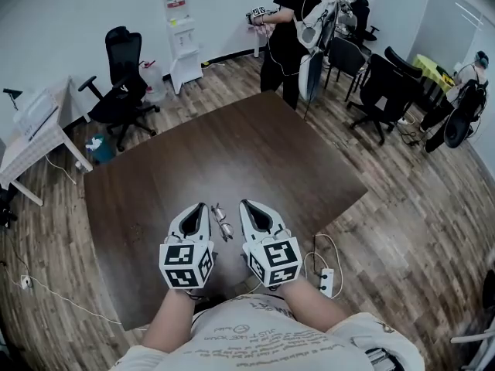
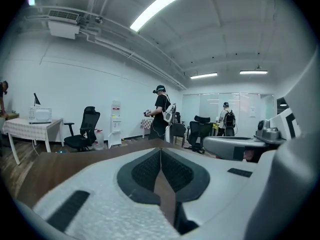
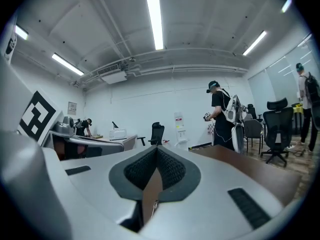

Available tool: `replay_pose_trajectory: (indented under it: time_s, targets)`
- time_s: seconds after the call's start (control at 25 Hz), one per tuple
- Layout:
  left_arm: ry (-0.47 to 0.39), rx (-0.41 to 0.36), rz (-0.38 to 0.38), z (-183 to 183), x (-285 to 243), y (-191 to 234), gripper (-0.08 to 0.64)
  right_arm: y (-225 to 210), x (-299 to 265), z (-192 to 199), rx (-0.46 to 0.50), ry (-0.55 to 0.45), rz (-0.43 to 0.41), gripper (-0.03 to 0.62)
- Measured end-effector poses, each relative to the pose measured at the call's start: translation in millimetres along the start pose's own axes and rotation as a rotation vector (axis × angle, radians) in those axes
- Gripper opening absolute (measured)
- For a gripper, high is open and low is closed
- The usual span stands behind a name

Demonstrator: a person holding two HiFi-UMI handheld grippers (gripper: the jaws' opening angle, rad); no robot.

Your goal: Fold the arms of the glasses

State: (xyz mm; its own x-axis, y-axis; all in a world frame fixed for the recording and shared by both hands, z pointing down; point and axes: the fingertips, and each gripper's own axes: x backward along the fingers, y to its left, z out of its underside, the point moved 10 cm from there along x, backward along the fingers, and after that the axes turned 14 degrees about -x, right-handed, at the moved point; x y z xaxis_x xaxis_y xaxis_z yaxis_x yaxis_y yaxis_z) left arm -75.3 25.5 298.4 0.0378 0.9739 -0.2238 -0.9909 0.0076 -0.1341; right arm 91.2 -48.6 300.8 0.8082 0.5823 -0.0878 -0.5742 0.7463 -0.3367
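The glasses [image 1: 222, 221], thin-framed, lie on the dark wooden table [image 1: 232, 153] near its front edge, in the narrow space between my two grippers. The left gripper [image 1: 203, 206] hovers just left of them, jaws shut with nothing between the pads. The right gripper [image 1: 244, 203] hovers just right of them, also shut and empty. In the left gripper view the left gripper [image 2: 161, 151] points level across the room, pads together. The right gripper view shows the right gripper [image 3: 156, 149] the same way. Whether the arms of the glasses are folded is too small to tell.
A person [image 1: 290, 29] stands at the table's far edge holding a device. Black office chairs [image 1: 120, 83] stand at the left and the right [image 1: 383, 91]. A water dispenser [image 1: 182, 37] is at the back wall. A white power strip [image 1: 326, 280] lies on the floor at my right.
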Motion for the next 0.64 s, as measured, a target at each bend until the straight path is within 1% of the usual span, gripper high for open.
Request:
replay_pose_trajectory:
  time_s: [0.08,0.4,0.64]
  targets:
    - [0.001,0.006,-0.003,2.1,0.6,-1.6,0.015,-0.5,1.6,1.9,0.003,0.004,0.0,0.014]
    - [0.009,-0.008,-0.01,2.6,0.8,-9.0,0.015,-4.7,6.5,3.9,-0.002,0.003,-0.005,0.014]
    - [0.016,-0.009,-0.009,6.4,3.2,-6.7,0.015,-1.4,5.1,8.0,-0.002,0.006,-0.005,0.014]
